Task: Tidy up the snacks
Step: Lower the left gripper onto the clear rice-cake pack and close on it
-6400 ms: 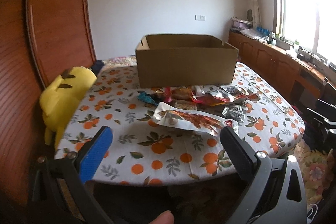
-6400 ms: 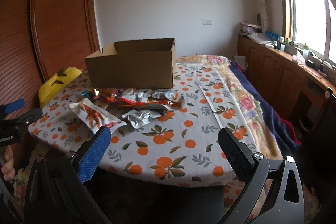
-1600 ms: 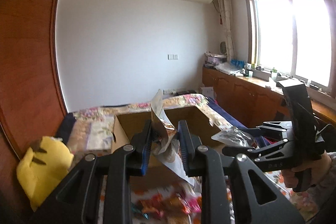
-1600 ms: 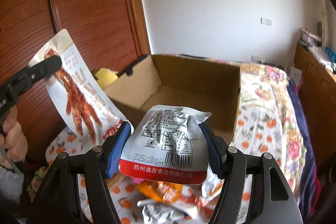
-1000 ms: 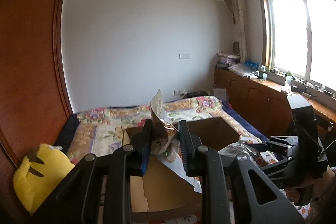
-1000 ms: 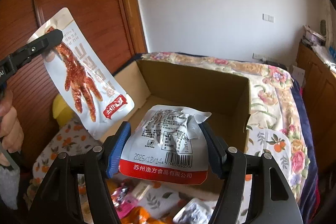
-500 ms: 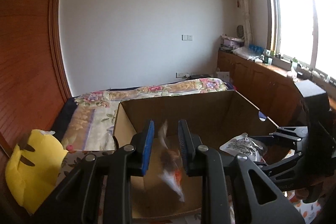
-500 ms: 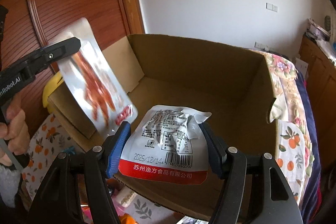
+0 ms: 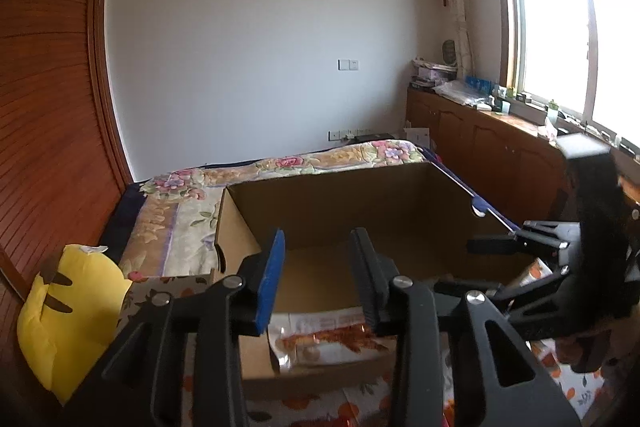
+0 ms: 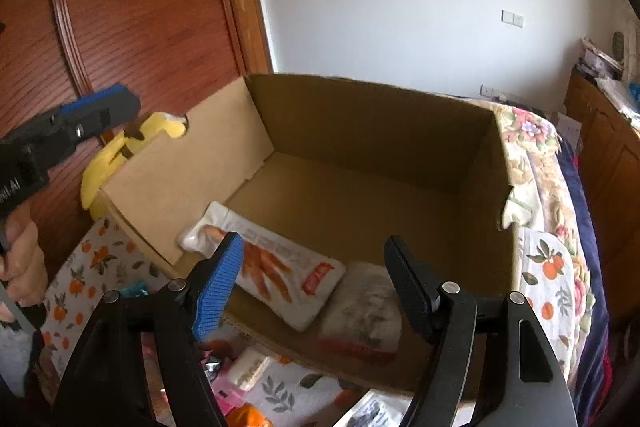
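An open cardboard box (image 10: 360, 131) stands on the orange-print tablecloth; it also shows in the left wrist view (image 9: 400, 195). A white chicken-feet packet (image 10: 280, 267) lies on its floor near the front wall, also seen in the left wrist view (image 9: 332, 339). A silver snack bag (image 10: 364, 311) lies blurred beside it, right of it. My left gripper (image 9: 318, 271) is open and empty above the box's near edge. My right gripper (image 10: 316, 283) is open and empty above the box, over both packets. It shows from the side in the left wrist view (image 9: 520, 247).
Several loose snack packets (image 10: 248, 371) lie on the tablecloth (image 10: 80, 275) in front of the box. A yellow plush toy (image 9: 68, 311) sits at the left against the wooden wardrobe (image 10: 120, 7). A floral bedspread (image 9: 280, 167) lies behind the box.
Both grippers opened. The chicken-feet packet dropped from my left gripper into the box, and the silver bag dropped from my right gripper beside it.
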The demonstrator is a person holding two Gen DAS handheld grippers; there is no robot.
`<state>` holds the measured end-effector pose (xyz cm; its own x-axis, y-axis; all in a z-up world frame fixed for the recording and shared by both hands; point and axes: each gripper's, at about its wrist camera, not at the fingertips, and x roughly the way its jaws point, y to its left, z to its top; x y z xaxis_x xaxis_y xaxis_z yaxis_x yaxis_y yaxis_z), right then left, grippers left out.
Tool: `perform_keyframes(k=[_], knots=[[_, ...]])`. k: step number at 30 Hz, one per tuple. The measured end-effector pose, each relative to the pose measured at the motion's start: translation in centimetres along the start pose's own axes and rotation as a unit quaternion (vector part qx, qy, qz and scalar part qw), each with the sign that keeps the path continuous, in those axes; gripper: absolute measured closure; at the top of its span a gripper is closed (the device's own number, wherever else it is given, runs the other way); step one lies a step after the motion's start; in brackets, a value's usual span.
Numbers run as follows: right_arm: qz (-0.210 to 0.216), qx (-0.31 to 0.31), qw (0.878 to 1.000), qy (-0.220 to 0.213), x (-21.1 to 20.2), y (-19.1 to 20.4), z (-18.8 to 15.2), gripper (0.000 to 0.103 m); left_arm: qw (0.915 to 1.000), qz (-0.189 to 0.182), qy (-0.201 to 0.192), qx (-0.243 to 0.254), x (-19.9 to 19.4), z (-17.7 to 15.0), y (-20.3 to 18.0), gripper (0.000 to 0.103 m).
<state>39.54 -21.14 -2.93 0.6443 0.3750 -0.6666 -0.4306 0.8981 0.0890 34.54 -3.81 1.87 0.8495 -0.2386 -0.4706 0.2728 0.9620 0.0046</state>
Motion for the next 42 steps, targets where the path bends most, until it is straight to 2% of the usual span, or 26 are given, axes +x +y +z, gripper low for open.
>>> perform_keyframes(k=[6,11,16,23,26,30,35,42], knots=[[-0.002,0.006,1.0,-0.02,-4.3,0.6,-1.6,0.028,0.9998,-0.01,0.015,0.007,-2.7,-1.4,-1.1,0.067],[-0.007,0.009,1.0,-0.026,-7.4,1.2,-5.0,0.027,0.9991,-0.019,0.037,0.008,-4.4,-3.8,-1.9,0.064],[-0.02,0.016,1.0,-0.018,-8.6,2.0,-8.8,0.026,0.9975,-0.024,0.066,0.003,-5.4,-7.5,-3.0,0.062],[-0.036,0.025,0.999,-0.002,-8.2,2.8,-13.8,0.026,0.9939,-0.034,0.105,0.005,-5.7,-12.5,-5.2,0.062],[-0.042,0.022,0.999,0.004,-7.6,2.6,-15.1,0.026,0.9915,-0.043,0.123,0.003,-5.4,-14.2,-5.7,0.062],[-0.029,0.025,0.999,0.014,-6.5,2.0,-16.1,0.026,0.9881,-0.038,0.149,-0.003,-4.5,-16.3,-6.0,0.062],[-0.016,0.026,0.999,0.029,-4.9,1.4,-16.7,0.026,0.9845,-0.038,0.171,-0.006,-3.6,-17.5,-6.2,0.061],[-0.007,0.032,0.999,0.023,-4.4,0.5,-16.9,0.023,0.9852,-0.045,0.164,-0.019,-3.2,-17.9,-6.1,0.05]])
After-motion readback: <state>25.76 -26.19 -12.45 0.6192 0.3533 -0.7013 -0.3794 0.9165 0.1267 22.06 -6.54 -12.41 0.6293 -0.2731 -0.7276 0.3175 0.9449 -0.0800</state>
